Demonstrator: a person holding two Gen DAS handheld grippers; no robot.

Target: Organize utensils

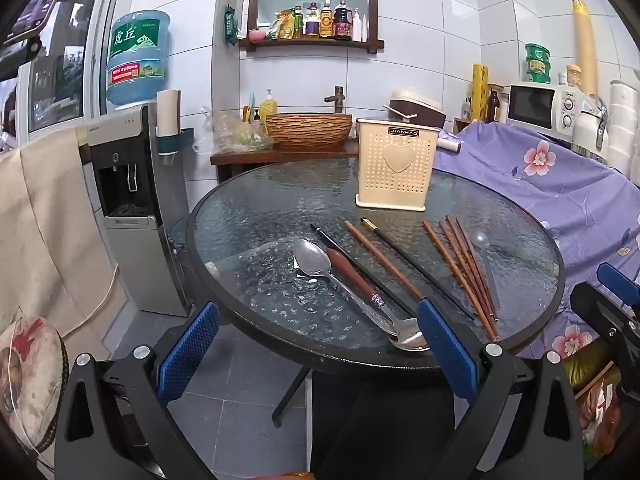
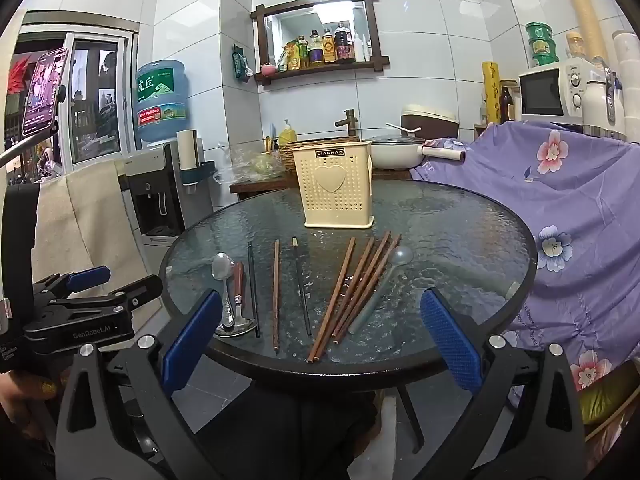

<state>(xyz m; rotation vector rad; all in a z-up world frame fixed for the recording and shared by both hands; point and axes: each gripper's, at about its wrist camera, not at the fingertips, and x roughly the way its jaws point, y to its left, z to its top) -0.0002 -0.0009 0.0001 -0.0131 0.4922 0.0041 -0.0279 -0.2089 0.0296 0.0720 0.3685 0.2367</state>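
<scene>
A cream perforated utensil holder (image 1: pixel 394 164) (image 2: pixel 336 188) stands upright at the far side of the round glass table (image 1: pixel 248 216) (image 2: pixel 460 232). In front of it lie a metal spoon (image 1: pixel 312 262) (image 2: pixel 224 276), a brown-handled spoon (image 1: pixel 352 276) (image 2: pixel 239 280), two black chopsticks (image 1: pixel 420 268) (image 2: pixel 301 288), one brown chopstick (image 1: pixel 384 260) (image 2: pixel 276 292), a bundle of brown chopsticks (image 1: pixel 464 264) (image 2: pixel 352 288) and a translucent plastic spoon (image 1: pixel 486 264) (image 2: pixel 384 284). My left gripper (image 1: pixel 318 350) (image 2: pixel 116 280) hovers open at the table's near left edge. My right gripper (image 2: pixel 320 336) (image 1: pixel 604 292) is open before the near edge, holding nothing.
A water dispenser (image 1: pixel 132 200) with a blue bottle stands left of the table. A purple floral cloth (image 1: pixel 540 184) (image 2: pixel 560 208) covers furniture on the right, with a microwave (image 2: pixel 552 92) behind. A wicker basin (image 1: pixel 308 128) sits on a counter beyond. A phone on a mount (image 2: pixel 44 92) stands far left.
</scene>
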